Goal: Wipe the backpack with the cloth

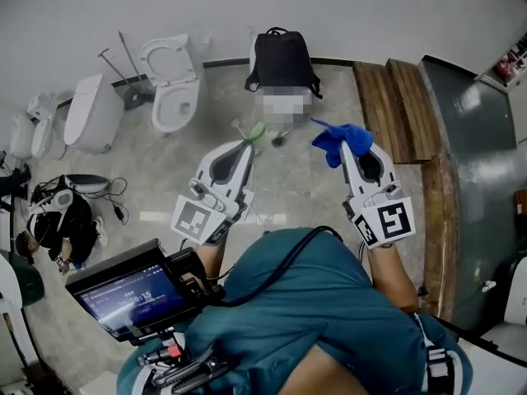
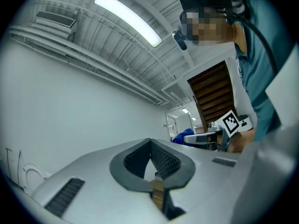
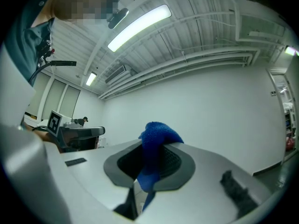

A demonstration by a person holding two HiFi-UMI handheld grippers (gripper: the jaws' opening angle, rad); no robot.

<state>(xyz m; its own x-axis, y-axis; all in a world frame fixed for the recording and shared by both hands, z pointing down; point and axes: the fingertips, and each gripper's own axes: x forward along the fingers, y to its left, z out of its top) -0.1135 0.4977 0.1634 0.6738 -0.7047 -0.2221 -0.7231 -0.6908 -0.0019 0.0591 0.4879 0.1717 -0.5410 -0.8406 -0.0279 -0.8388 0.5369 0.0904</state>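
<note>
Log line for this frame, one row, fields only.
left tongs: shut, empty | right tongs: shut on blue cloth | backpack: upright ahead, untouched | wiping: not begun

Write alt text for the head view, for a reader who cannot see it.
Seen from above, a person holds two claws out over a grey floor: the right claw grips a blue cloth, the left claw is shut and empty. Ahead, a black backpack stands against the wall, with white toilets to its left.

Floor holds backpack, open toilet, perhaps a closed toilet.
</note>
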